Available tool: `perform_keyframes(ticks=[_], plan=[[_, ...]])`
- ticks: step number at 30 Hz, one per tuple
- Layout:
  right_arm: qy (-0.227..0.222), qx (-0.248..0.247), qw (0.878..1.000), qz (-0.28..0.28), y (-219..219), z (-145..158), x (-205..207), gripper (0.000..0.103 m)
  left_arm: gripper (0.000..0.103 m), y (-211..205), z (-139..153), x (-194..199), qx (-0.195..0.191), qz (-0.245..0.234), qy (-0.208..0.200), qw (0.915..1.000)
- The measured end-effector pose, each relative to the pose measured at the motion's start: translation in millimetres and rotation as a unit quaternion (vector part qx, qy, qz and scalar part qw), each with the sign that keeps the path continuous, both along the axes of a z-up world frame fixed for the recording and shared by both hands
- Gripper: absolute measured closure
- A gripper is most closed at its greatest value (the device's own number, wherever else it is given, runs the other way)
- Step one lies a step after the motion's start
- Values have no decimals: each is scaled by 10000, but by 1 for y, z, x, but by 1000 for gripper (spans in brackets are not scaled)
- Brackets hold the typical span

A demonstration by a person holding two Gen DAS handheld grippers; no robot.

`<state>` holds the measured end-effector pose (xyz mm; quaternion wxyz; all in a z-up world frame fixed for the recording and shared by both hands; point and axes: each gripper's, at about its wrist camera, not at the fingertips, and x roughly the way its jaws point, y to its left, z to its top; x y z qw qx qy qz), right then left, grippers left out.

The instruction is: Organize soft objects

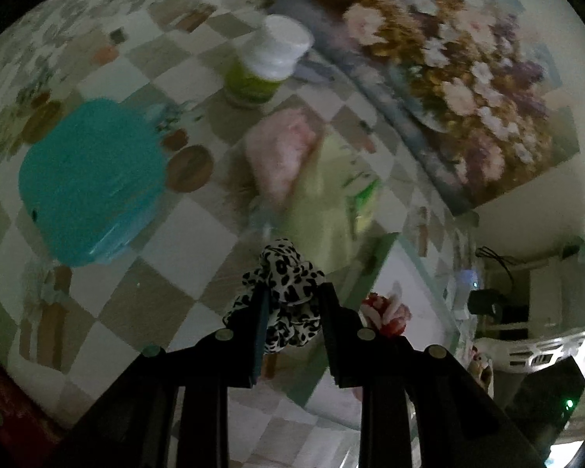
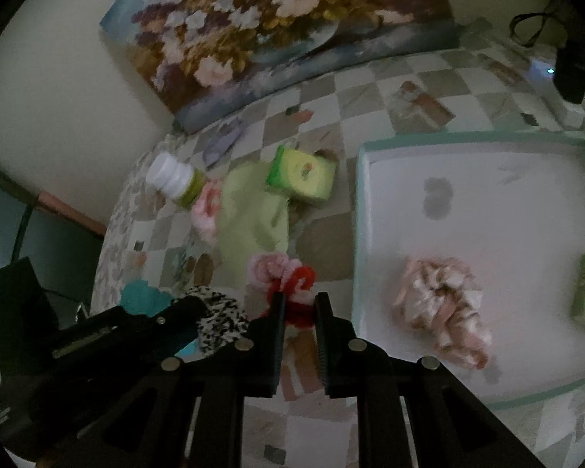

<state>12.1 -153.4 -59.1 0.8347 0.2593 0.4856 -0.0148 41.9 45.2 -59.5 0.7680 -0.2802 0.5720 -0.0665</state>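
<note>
Two grippers each pinch a scrunchie above the checkered table (image 2: 323, 234).

The white tray (image 2: 487, 210) lies at the table's right side, with a pale cloth (image 2: 444, 308) near its front edge. The left gripper (image 1: 292, 300) pinches a leopard scrunchie (image 1: 288, 273). The right gripper (image 2: 298, 304) pinches a red-pink scrunchie (image 2: 288, 280) just beside the tray's left edge.

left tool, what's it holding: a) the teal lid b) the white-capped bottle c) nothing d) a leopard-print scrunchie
d: the left tool is shut on the leopard-print scrunchie, while the white-capped bottle and teal lid sit apart on the table.
</note>
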Motion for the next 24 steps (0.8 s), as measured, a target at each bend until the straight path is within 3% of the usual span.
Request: perform_keyframes(ticks=[9, 15, 24], plan=[[-73, -153, 9949, -992, -62, 4, -17, 87, 76, -51, 25, 1, -52, -828, -652, 9944], [35, 150, 9845, -1746, -111, -7, -37, 87, 76, -91, 34, -7, -119, -1546, -915, 9837], [214, -82, 9646, -2629, -165, -17, -67, 87, 76, -144, 35, -17, 160, -2312, -1251, 9647]])
